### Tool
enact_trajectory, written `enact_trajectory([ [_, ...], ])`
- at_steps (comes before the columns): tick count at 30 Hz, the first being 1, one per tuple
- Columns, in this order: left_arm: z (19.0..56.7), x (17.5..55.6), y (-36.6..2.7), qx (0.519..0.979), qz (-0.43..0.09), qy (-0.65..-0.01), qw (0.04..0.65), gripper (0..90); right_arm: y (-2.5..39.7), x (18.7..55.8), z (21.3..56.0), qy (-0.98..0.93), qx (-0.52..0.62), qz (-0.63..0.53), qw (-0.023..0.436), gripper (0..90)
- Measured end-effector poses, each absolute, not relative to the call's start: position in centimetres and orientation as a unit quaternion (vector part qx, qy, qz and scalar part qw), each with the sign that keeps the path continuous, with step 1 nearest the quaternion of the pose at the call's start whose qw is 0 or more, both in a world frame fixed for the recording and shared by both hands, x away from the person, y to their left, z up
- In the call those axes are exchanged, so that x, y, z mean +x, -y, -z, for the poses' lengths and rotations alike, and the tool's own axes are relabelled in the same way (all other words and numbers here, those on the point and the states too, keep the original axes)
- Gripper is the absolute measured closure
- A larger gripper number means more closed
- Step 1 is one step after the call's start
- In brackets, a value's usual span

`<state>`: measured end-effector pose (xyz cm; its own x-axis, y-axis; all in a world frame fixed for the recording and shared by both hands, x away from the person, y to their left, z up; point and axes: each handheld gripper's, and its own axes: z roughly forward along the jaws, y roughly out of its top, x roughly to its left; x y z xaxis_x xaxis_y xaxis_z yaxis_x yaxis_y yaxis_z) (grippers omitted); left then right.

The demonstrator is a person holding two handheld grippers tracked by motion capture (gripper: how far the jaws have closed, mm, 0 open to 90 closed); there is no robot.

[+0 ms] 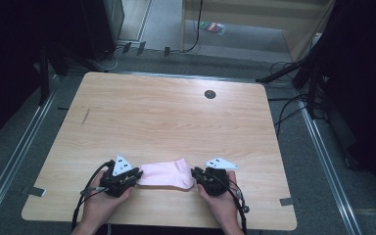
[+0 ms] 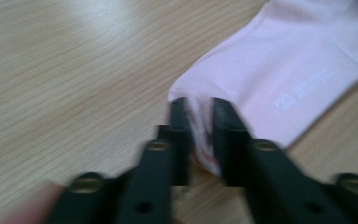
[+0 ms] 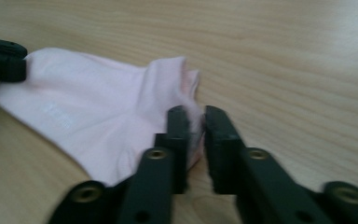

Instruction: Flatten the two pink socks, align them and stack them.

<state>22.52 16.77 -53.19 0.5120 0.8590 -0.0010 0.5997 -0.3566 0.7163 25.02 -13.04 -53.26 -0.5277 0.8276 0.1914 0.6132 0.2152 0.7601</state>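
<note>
A pale pink sock [image 1: 165,175] lies flat near the front edge of the wooden table [image 1: 166,117], stretched between my two grippers. My left gripper [image 1: 136,175] is shut on the sock's left end; in the left gripper view the sock [image 2: 279,70] has its edge pinched between the black jaws of my left gripper [image 2: 199,114]. My right gripper [image 1: 194,174] is shut on the sock's right end; in the right gripper view the sock [image 3: 98,107] has fabric caught between the jaws of my right gripper [image 3: 196,119]. The left gripper's tip [image 3: 2,60] shows at that view's far left.
A round dark grommet [image 1: 210,94] sits near the table's back edge. Cables and dark stands lie on the floor to the right [image 1: 293,73]. The table's front edge runs just below the hands.
</note>
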Motion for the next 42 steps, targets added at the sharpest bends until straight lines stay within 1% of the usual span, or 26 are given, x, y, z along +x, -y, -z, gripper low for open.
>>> enact_trajectory([
  [1,53.2,22.4,-16.7,0.799,-0.198,-0.456,0.339,47.7,13.0,24.9,53.1,-0.764,0.470,-0.420,0.139,58.9],
  [3,52.9,22.1,-16.7,0.789,-0.202,-0.456,0.358,47.2,13.3,24.8,52.7,-0.755,0.475,-0.431,0.139,58.7],
  [4,52.8,21.9,-16.8,0.785,-0.205,-0.456,0.365,48.9,13.4,24.7,52.6,-0.752,0.475,-0.434,0.141,60.2],
  [5,52.7,21.8,-16.9,0.780,-0.206,-0.458,0.373,52.7,13.4,24.7,52.6,-0.753,0.474,-0.435,0.139,60.8],
  [7,52.7,22.0,-16.9,0.776,-0.203,-0.460,0.380,56.2,13.4,24.8,52.9,-0.755,0.475,-0.435,0.118,61.1],
  [11,53.5,22.6,-16.7,0.781,-0.197,-0.458,0.378,63.1,12.9,25.2,53.6,-0.763,0.472,-0.426,0.114,62.9],
  [13,53.7,22.7,-16.5,0.785,-0.199,-0.453,0.372,68.7,12.5,25.3,53.9,-0.768,0.468,-0.420,0.118,68.7],
  [15,53.9,22.9,-16.4,0.792,-0.204,-0.448,0.362,78.6,12.3,25.4,54.1,-0.773,0.465,-0.416,0.120,81.1],
  [16,53.9,22.9,-16.3,0.792,-0.206,-0.447,0.360,82.2,12.3,25.4,54.2,-0.774,0.461,-0.416,0.119,84.1],
  [17,53.9,22.9,-16.3,0.792,-0.208,-0.447,0.360,85.4,12.3,25.5,54.1,-0.773,0.461,-0.419,0.118,85.4],
  [20,53.5,22.7,-16.3,0.790,-0.221,-0.441,0.364,87.6,12.2,25.5,53.6,-0.772,0.455,-0.428,0.119,86.4],
  [25,52.9,22.4,-16.5,0.776,-0.240,-0.444,0.377,87.7,12.2,25.1,52.7,-0.765,0.445,-0.448,0.129,86.3],
  [29,53.8,22.9,-16.3,0.786,-0.230,-0.448,0.358,87.6,12.1,25.7,53.2,-0.765,0.451,-0.440,0.134,86.3],
  [33,54.2,22.9,-16.1,0.795,-0.225,-0.444,0.347,86.5,12.0,26.1,54.0,-0.767,0.457,-0.433,0.127,85.3],
  [34,54.3,22.9,-16.2,0.794,-0.226,-0.444,0.348,83.1,11.9,26.2,54.1,-0.767,0.458,-0.430,0.128,81.1],
  [35,54.3,22.8,-16.2,0.783,-0.238,-0.451,0.356,73.9,11.9,26.2,54.1,-0.763,0.463,-0.431,0.131,72.8],
  [36,54.0,22.8,-16.5,0.773,-0.244,-0.459,0.365,65.0,12.0,26.2,54.0,-0.757,0.468,-0.433,0.143,69.1],
  [37,53.7,22.7,-16.7,0.762,-0.249,-0.462,0.378,59.4,12.1,26.1,53.7,-0.752,0.471,-0.438,0.146,67.8],
  [38,53.4,22.5,-16.8,0.756,-0.253,-0.462,0.388,56.4,12.2,25.9,53.5,-0.747,0.470,-0.449,0.144,67.3],
  [39,53.2,22.3,-17.0,0.751,-0.255,-0.458,0.402,57.0,12.3,25.7,53.3,-0.744,0.467,-0.457,0.143,68.2],
  [42,53.3,22.1,-16.9,0.760,-0.218,-0.445,0.422,69.6,12.2,25.0,52.7,-0.746,0.450,-0.474,0.131,75.7],
])
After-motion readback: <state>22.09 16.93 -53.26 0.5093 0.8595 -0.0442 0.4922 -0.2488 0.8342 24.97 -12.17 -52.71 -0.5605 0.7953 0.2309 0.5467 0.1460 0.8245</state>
